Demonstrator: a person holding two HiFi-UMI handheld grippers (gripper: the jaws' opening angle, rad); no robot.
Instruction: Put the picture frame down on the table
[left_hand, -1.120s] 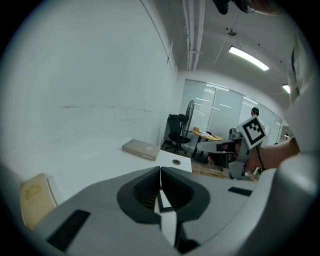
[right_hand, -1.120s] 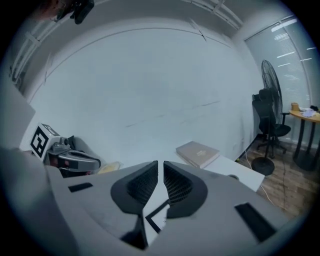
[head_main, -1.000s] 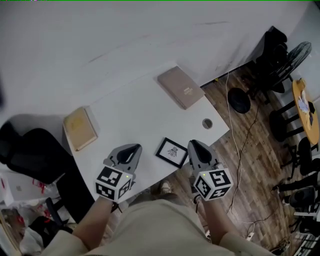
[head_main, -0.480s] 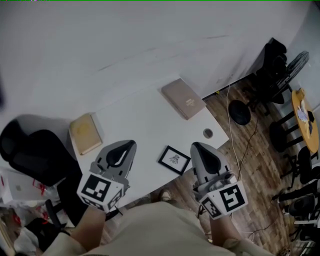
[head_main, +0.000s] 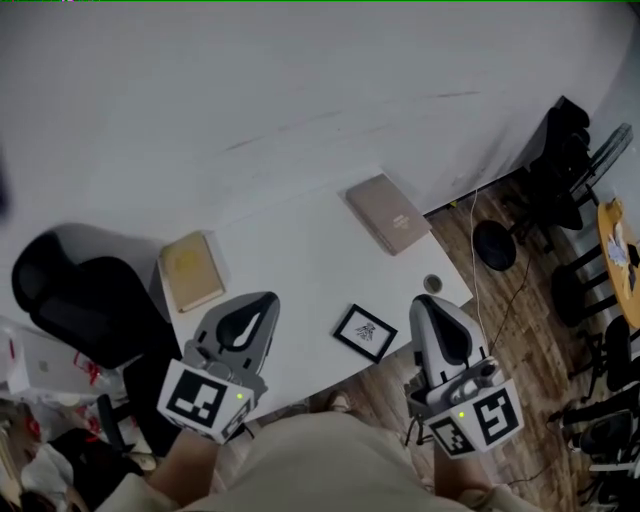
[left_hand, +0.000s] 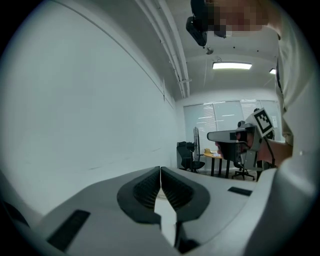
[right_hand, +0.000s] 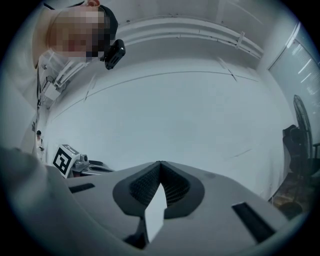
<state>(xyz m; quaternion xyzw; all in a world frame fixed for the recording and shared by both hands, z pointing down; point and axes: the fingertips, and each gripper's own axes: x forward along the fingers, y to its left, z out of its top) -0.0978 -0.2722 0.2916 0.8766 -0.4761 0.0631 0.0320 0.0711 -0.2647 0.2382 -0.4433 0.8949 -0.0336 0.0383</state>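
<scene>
picture frame (head_main: 365, 332) flat on table (head_main: 290, 265); left hand-held gripper (head_main: 266, 299), right hand-held gripper (head_main: 424, 300) each closed

Holds the left tool (head_main: 267, 298) at lower left of the head view, nose aimed up-frame and slightly right, marker cube (head_main: 205, 400) nearest the camera. Shows it closed in the left gripper view, ribbed pads (left_hand: 147, 187) meeting along one line with nothing between. Holds the right tool (head_main: 425, 300) at lower right, nose up-frame and leaning a little left, likewise closed tip to tip and empty in the right gripper view. Carries both on forearms (head_main: 185, 465) rising from the bottom edge, well apart, either side of the torso (head_main: 320, 465)
</scene>
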